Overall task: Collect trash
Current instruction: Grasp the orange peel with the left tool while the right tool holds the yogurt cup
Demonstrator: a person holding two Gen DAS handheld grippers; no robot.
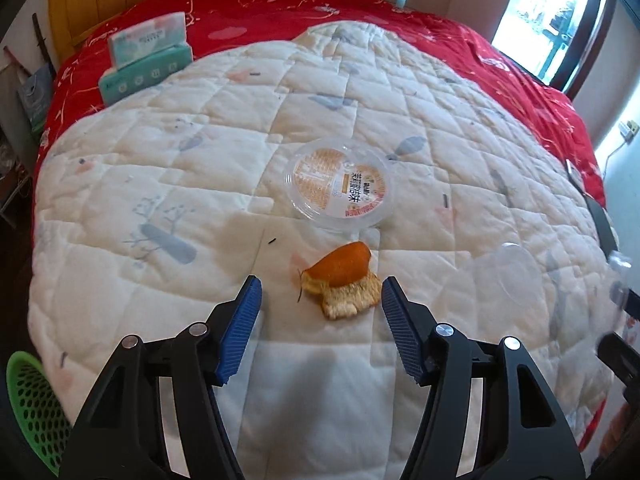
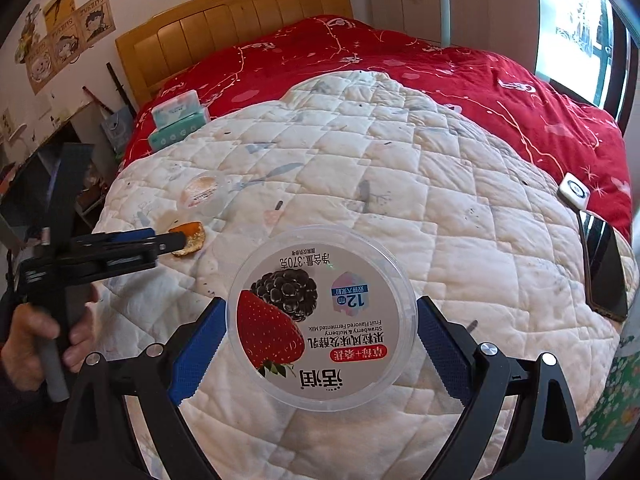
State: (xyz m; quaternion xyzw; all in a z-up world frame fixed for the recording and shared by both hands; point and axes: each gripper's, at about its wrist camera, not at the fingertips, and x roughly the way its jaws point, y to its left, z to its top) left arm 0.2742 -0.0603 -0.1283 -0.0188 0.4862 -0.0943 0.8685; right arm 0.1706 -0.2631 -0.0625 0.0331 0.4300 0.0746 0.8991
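Observation:
An orange peel (image 1: 342, 282) lies on the white quilt (image 1: 160, 184), between and just beyond the fingertips of my open left gripper (image 1: 321, 294). A round clear lid with an orange label (image 1: 340, 186) lies farther out. In the right wrist view my right gripper (image 2: 320, 320) holds a clear yogurt tub with a strawberry and mulberry label (image 2: 320, 316) between its fingers. The left gripper (image 2: 176, 240) shows there at the peel (image 2: 190, 238). The tub also shows as a clear shape in the left wrist view (image 1: 516, 274).
A green mesh basket (image 1: 32, 404) sits at the lower left by the bed edge. Tissue packs (image 1: 148, 56) lie on the red cover (image 1: 360, 4) near the headboard. A phone (image 2: 604, 268) and a white charger (image 2: 574, 192) lie at the right edge.

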